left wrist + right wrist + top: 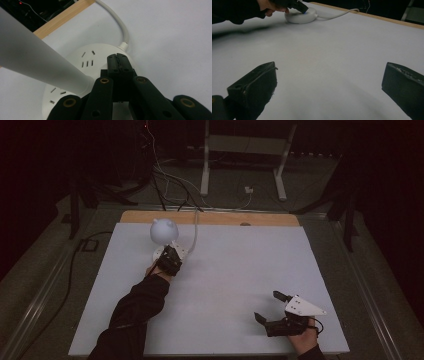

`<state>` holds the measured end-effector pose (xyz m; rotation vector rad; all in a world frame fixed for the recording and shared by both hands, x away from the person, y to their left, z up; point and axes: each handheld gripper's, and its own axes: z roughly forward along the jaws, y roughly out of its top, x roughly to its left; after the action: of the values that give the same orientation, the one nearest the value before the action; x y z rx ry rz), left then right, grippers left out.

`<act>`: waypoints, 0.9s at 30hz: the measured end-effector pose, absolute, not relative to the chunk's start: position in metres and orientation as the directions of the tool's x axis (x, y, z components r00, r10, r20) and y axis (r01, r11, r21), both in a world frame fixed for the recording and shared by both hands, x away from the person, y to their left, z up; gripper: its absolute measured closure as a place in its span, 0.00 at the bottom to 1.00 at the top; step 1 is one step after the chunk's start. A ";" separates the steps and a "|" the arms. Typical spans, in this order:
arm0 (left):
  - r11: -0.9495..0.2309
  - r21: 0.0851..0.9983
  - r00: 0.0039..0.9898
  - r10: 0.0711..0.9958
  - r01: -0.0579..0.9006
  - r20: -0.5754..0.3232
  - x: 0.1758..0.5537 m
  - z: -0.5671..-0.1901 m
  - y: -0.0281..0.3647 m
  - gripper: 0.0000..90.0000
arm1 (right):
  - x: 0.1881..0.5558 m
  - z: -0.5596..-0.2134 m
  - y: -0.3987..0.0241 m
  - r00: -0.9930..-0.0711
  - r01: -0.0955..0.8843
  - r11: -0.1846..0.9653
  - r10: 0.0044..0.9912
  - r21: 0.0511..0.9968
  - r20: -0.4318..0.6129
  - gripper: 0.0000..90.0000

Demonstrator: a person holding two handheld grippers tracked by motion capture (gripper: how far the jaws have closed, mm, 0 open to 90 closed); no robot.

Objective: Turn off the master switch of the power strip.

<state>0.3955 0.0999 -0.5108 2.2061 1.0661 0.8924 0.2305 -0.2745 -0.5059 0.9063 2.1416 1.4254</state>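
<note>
Nearest you, your right claw rests low on the white tabletop close to the near edge, its jaws spread wide with nothing between them. Open, bare surface stretches ahead of it and to its left, and the right edge of the tabletop lies just beyond it.

Farther off on the left, your left claw has its jaws pressed together, holding nothing, with the tips down on the top of the round white power socket base. That base sits near the far left part of the tabletop, close to the wooden strip along the far edge. Its slots are plain; no brand or writing can be read on it. A white lamp with a rounded head rises from the base, and a white cable runs from it toward the far edge.
</note>
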 end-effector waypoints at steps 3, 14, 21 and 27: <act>-0.569 0.675 0.492 0.804 0.470 0.336 0.397 -0.510 0.100 1.00 | 0.231 -0.506 -0.274 -0.707 0.292 0.271 0.707 0.917 0.016 0.00; -0.558 0.692 0.486 0.809 0.457 0.331 0.396 -0.507 0.097 1.00 | 0.231 -0.506 -0.275 -0.702 0.291 0.265 0.712 0.919 0.018 0.00; -0.471 0.755 0.485 0.843 0.457 0.232 0.394 -0.496 0.103 1.00 | 0.231 -0.506 -0.277 -0.699 0.292 0.257 0.715 0.921 0.022 0.00; -0.473 0.755 0.501 0.836 0.455 0.222 0.390 -0.488 0.104 1.00 | 0.231 -0.505 -0.277 -0.700 0.290 0.257 0.714 0.922 0.021 0.00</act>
<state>0.3896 0.1042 -0.4877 2.1147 1.0535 0.7820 0.2308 -0.2773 -0.5054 0.9134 2.1329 1.4314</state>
